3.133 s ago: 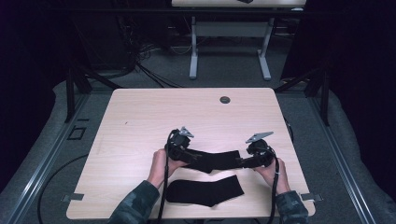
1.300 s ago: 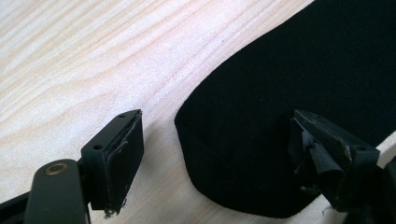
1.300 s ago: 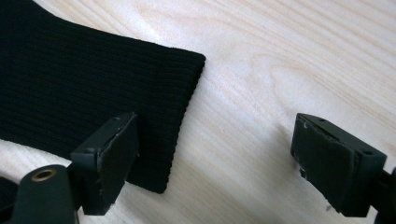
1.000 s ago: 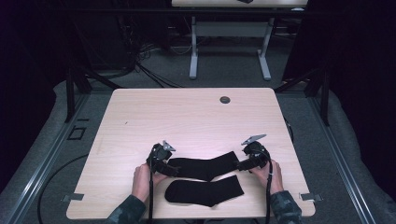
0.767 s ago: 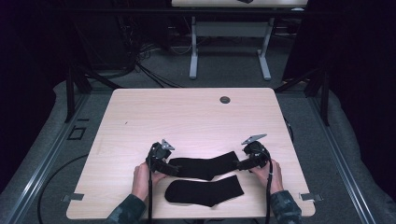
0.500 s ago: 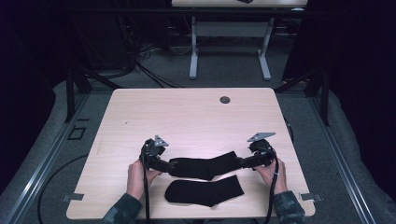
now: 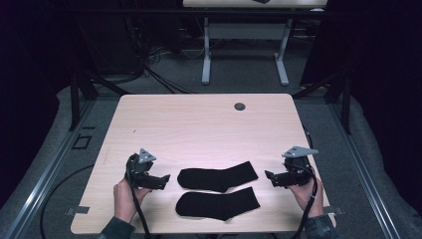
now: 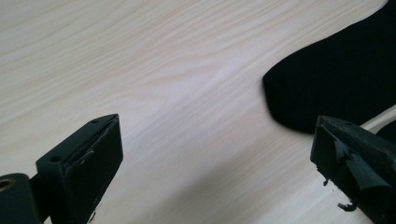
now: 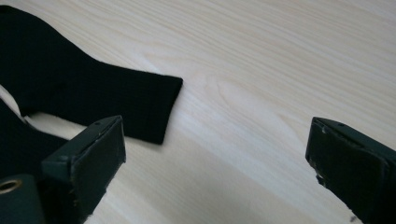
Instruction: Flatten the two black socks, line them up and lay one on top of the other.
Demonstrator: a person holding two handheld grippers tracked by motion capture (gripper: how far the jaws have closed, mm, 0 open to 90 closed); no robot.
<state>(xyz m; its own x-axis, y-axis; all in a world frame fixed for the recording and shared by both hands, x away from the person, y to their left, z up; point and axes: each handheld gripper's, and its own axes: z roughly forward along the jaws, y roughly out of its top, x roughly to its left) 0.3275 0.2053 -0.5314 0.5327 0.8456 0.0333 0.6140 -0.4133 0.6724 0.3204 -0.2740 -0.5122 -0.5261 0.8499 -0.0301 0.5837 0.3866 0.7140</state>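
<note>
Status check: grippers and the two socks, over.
Left gripper and right gripper open, fingers just spread, nothing between them. Upper sock flat on table, lower sock beside it, apart. Nothing in the way.

High overview; two close claw views sharing the far sock (image 7: 217, 177).

Table (image 7: 199, 129) evenly lit against a dark room; close views soft, perhaps slightly out of focus

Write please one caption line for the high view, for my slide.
Two black socks lie flat on a wooden table, open left gripper and right gripper beside them.
</note>
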